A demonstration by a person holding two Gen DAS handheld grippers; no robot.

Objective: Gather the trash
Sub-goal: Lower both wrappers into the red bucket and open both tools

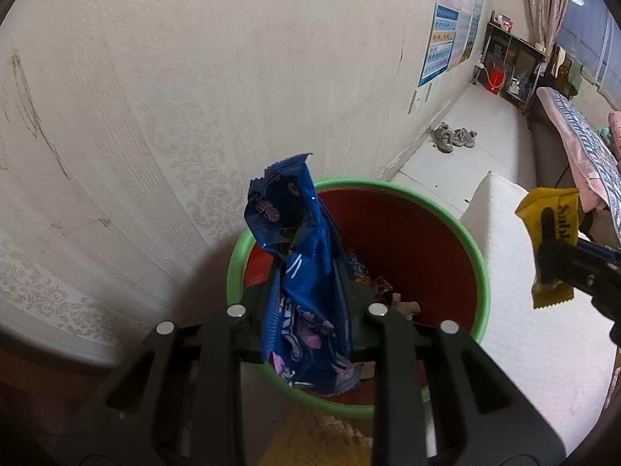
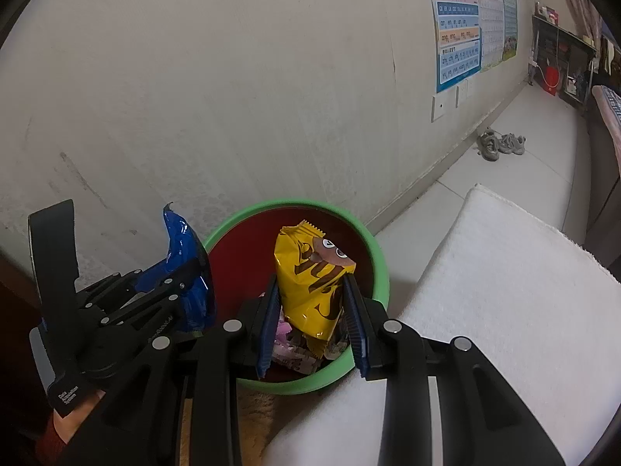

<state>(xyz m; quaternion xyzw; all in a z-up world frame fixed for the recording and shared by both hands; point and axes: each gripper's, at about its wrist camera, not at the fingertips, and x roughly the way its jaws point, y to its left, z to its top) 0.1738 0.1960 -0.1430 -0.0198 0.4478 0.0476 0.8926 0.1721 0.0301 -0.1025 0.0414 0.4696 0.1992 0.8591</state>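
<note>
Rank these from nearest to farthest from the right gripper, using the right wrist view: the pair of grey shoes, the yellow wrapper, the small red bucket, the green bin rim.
1. Yellow wrapper: clamped between the right gripper's jaws.
2. Green bin rim: just beneath and around it.
3. Grey shoes: farther along the wall's foot, on the floor.
4. Red bucket: far end, by the dark shelf.
</note>
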